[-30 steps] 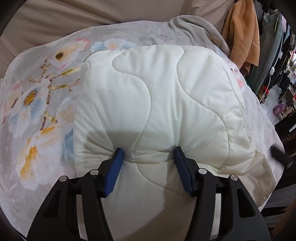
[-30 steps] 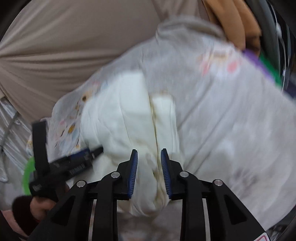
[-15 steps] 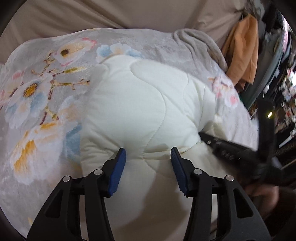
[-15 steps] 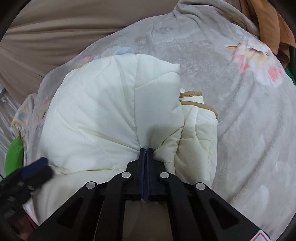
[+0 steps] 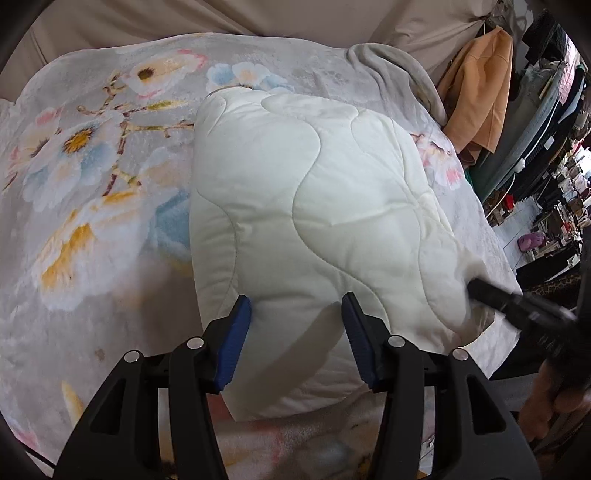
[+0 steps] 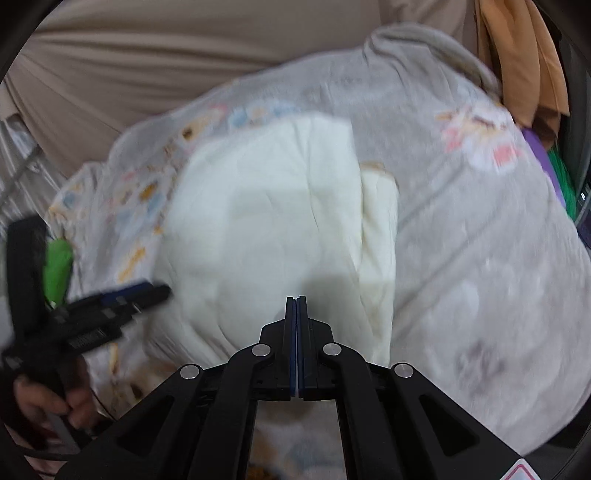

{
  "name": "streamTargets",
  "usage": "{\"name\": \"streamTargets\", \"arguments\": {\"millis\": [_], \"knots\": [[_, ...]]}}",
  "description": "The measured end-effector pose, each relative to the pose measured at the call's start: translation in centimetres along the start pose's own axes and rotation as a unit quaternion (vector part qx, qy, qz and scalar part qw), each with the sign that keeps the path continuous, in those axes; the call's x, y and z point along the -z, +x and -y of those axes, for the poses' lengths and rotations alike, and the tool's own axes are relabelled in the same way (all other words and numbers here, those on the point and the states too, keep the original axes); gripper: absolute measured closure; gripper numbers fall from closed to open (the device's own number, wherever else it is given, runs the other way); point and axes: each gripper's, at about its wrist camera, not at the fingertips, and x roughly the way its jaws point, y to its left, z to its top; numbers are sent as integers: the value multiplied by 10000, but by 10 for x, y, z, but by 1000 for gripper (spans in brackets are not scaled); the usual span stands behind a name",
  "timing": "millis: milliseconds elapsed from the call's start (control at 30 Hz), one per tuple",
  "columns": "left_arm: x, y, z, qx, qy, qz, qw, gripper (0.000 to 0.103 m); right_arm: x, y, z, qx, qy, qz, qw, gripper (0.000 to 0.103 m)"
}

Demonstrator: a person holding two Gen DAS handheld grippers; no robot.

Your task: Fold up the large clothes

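A cream quilted garment (image 5: 325, 221) lies folded into a thick pad on a grey floral blanket (image 5: 92, 177). My left gripper (image 5: 295, 314) is open, its blue pads above the pad's near edge, holding nothing. My right gripper (image 6: 296, 306) is shut with its pads together and nothing between them, just above the near side of the garment (image 6: 266, 221). The right view is blurred. The right gripper also shows in the left wrist view (image 5: 480, 288) at the garment's right edge. The left gripper shows in the right wrist view (image 6: 147, 291) at the garment's left side.
A beige curtain (image 5: 184, 18) hangs behind the bed. An orange garment (image 5: 480, 85) hangs at the right, with cluttered shelves (image 5: 554, 206) beyond. A grey cloth (image 5: 399, 70) is bunched at the blanket's far right. A green object (image 6: 57, 266) is at the left.
The right gripper closed on the garment's edge, carried it over, and now stands shut and free of cloth. The garment is more compact. The left gripper stayed open and drew back a little.
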Motion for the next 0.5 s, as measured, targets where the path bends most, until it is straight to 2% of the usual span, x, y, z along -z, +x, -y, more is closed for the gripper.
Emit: {"name": "streamTargets", "arguments": {"millis": [100,267,400,500], "knots": [[1,13,3,-45,48,-186,9998,52,13,31,13,108,193,-248,9994,103],[5,37,16,-440,484,-276,9975,51,20,68,13,358,-25,-219,9991,103],[4,49,15,-567,531,-290,9966,50,21,75,14,291,-98,-146,9994,103],[0,46,15,-623,492,-296,9964,50,17,63,15,233,52,-160,9996,103]]}}
